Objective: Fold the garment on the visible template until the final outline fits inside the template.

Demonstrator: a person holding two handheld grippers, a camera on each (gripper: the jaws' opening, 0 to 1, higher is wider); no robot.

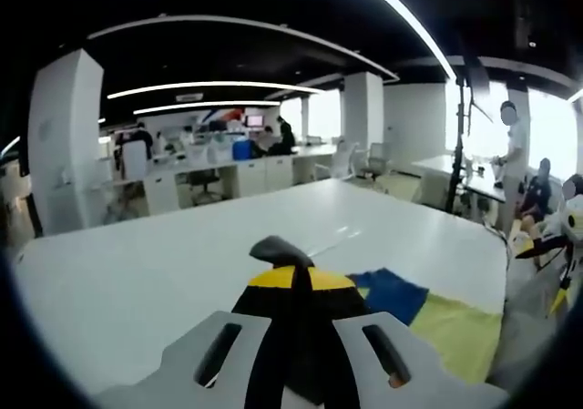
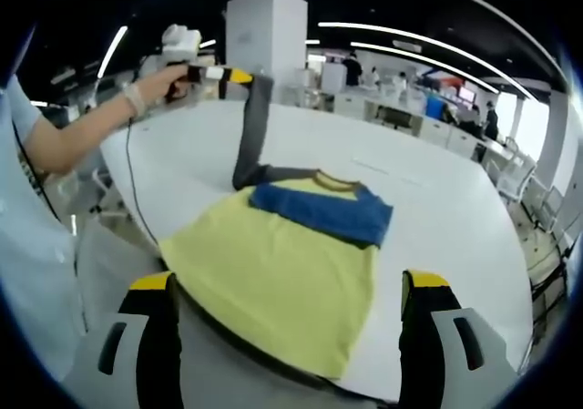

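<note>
A yellow T-shirt (image 2: pixel 273 277) lies flat on the white table (image 2: pixel 437 209), its blue sleeve (image 2: pixel 323 210) folded across the chest. The long grey sleeve (image 2: pixel 250 136) is lifted off the table. My left gripper (image 2: pixel 242 76), held by a hand (image 2: pixel 164 83), is shut on the sleeve's end, high above the shirt's far left corner. In the left gripper view the dark sleeve cloth (image 1: pixel 293 336) runs between the shut yellow-tipped jaws of that gripper (image 1: pixel 291 278), with the shirt (image 1: pixel 446 322) to the lower right. My right gripper (image 2: pixel 287 283) stands open over the shirt's near hem, nothing between its jaws.
The table's near edge (image 2: pixel 137 245) runs just left of the shirt, with the person's arm (image 2: pixel 64 145) and body beside it. A white pillar (image 2: pixel 264 31), desks, chairs and several people (image 1: pixel 519 154) stand beyond the table. A dark pole (image 1: pixel 460 136) rises at the table's far side.
</note>
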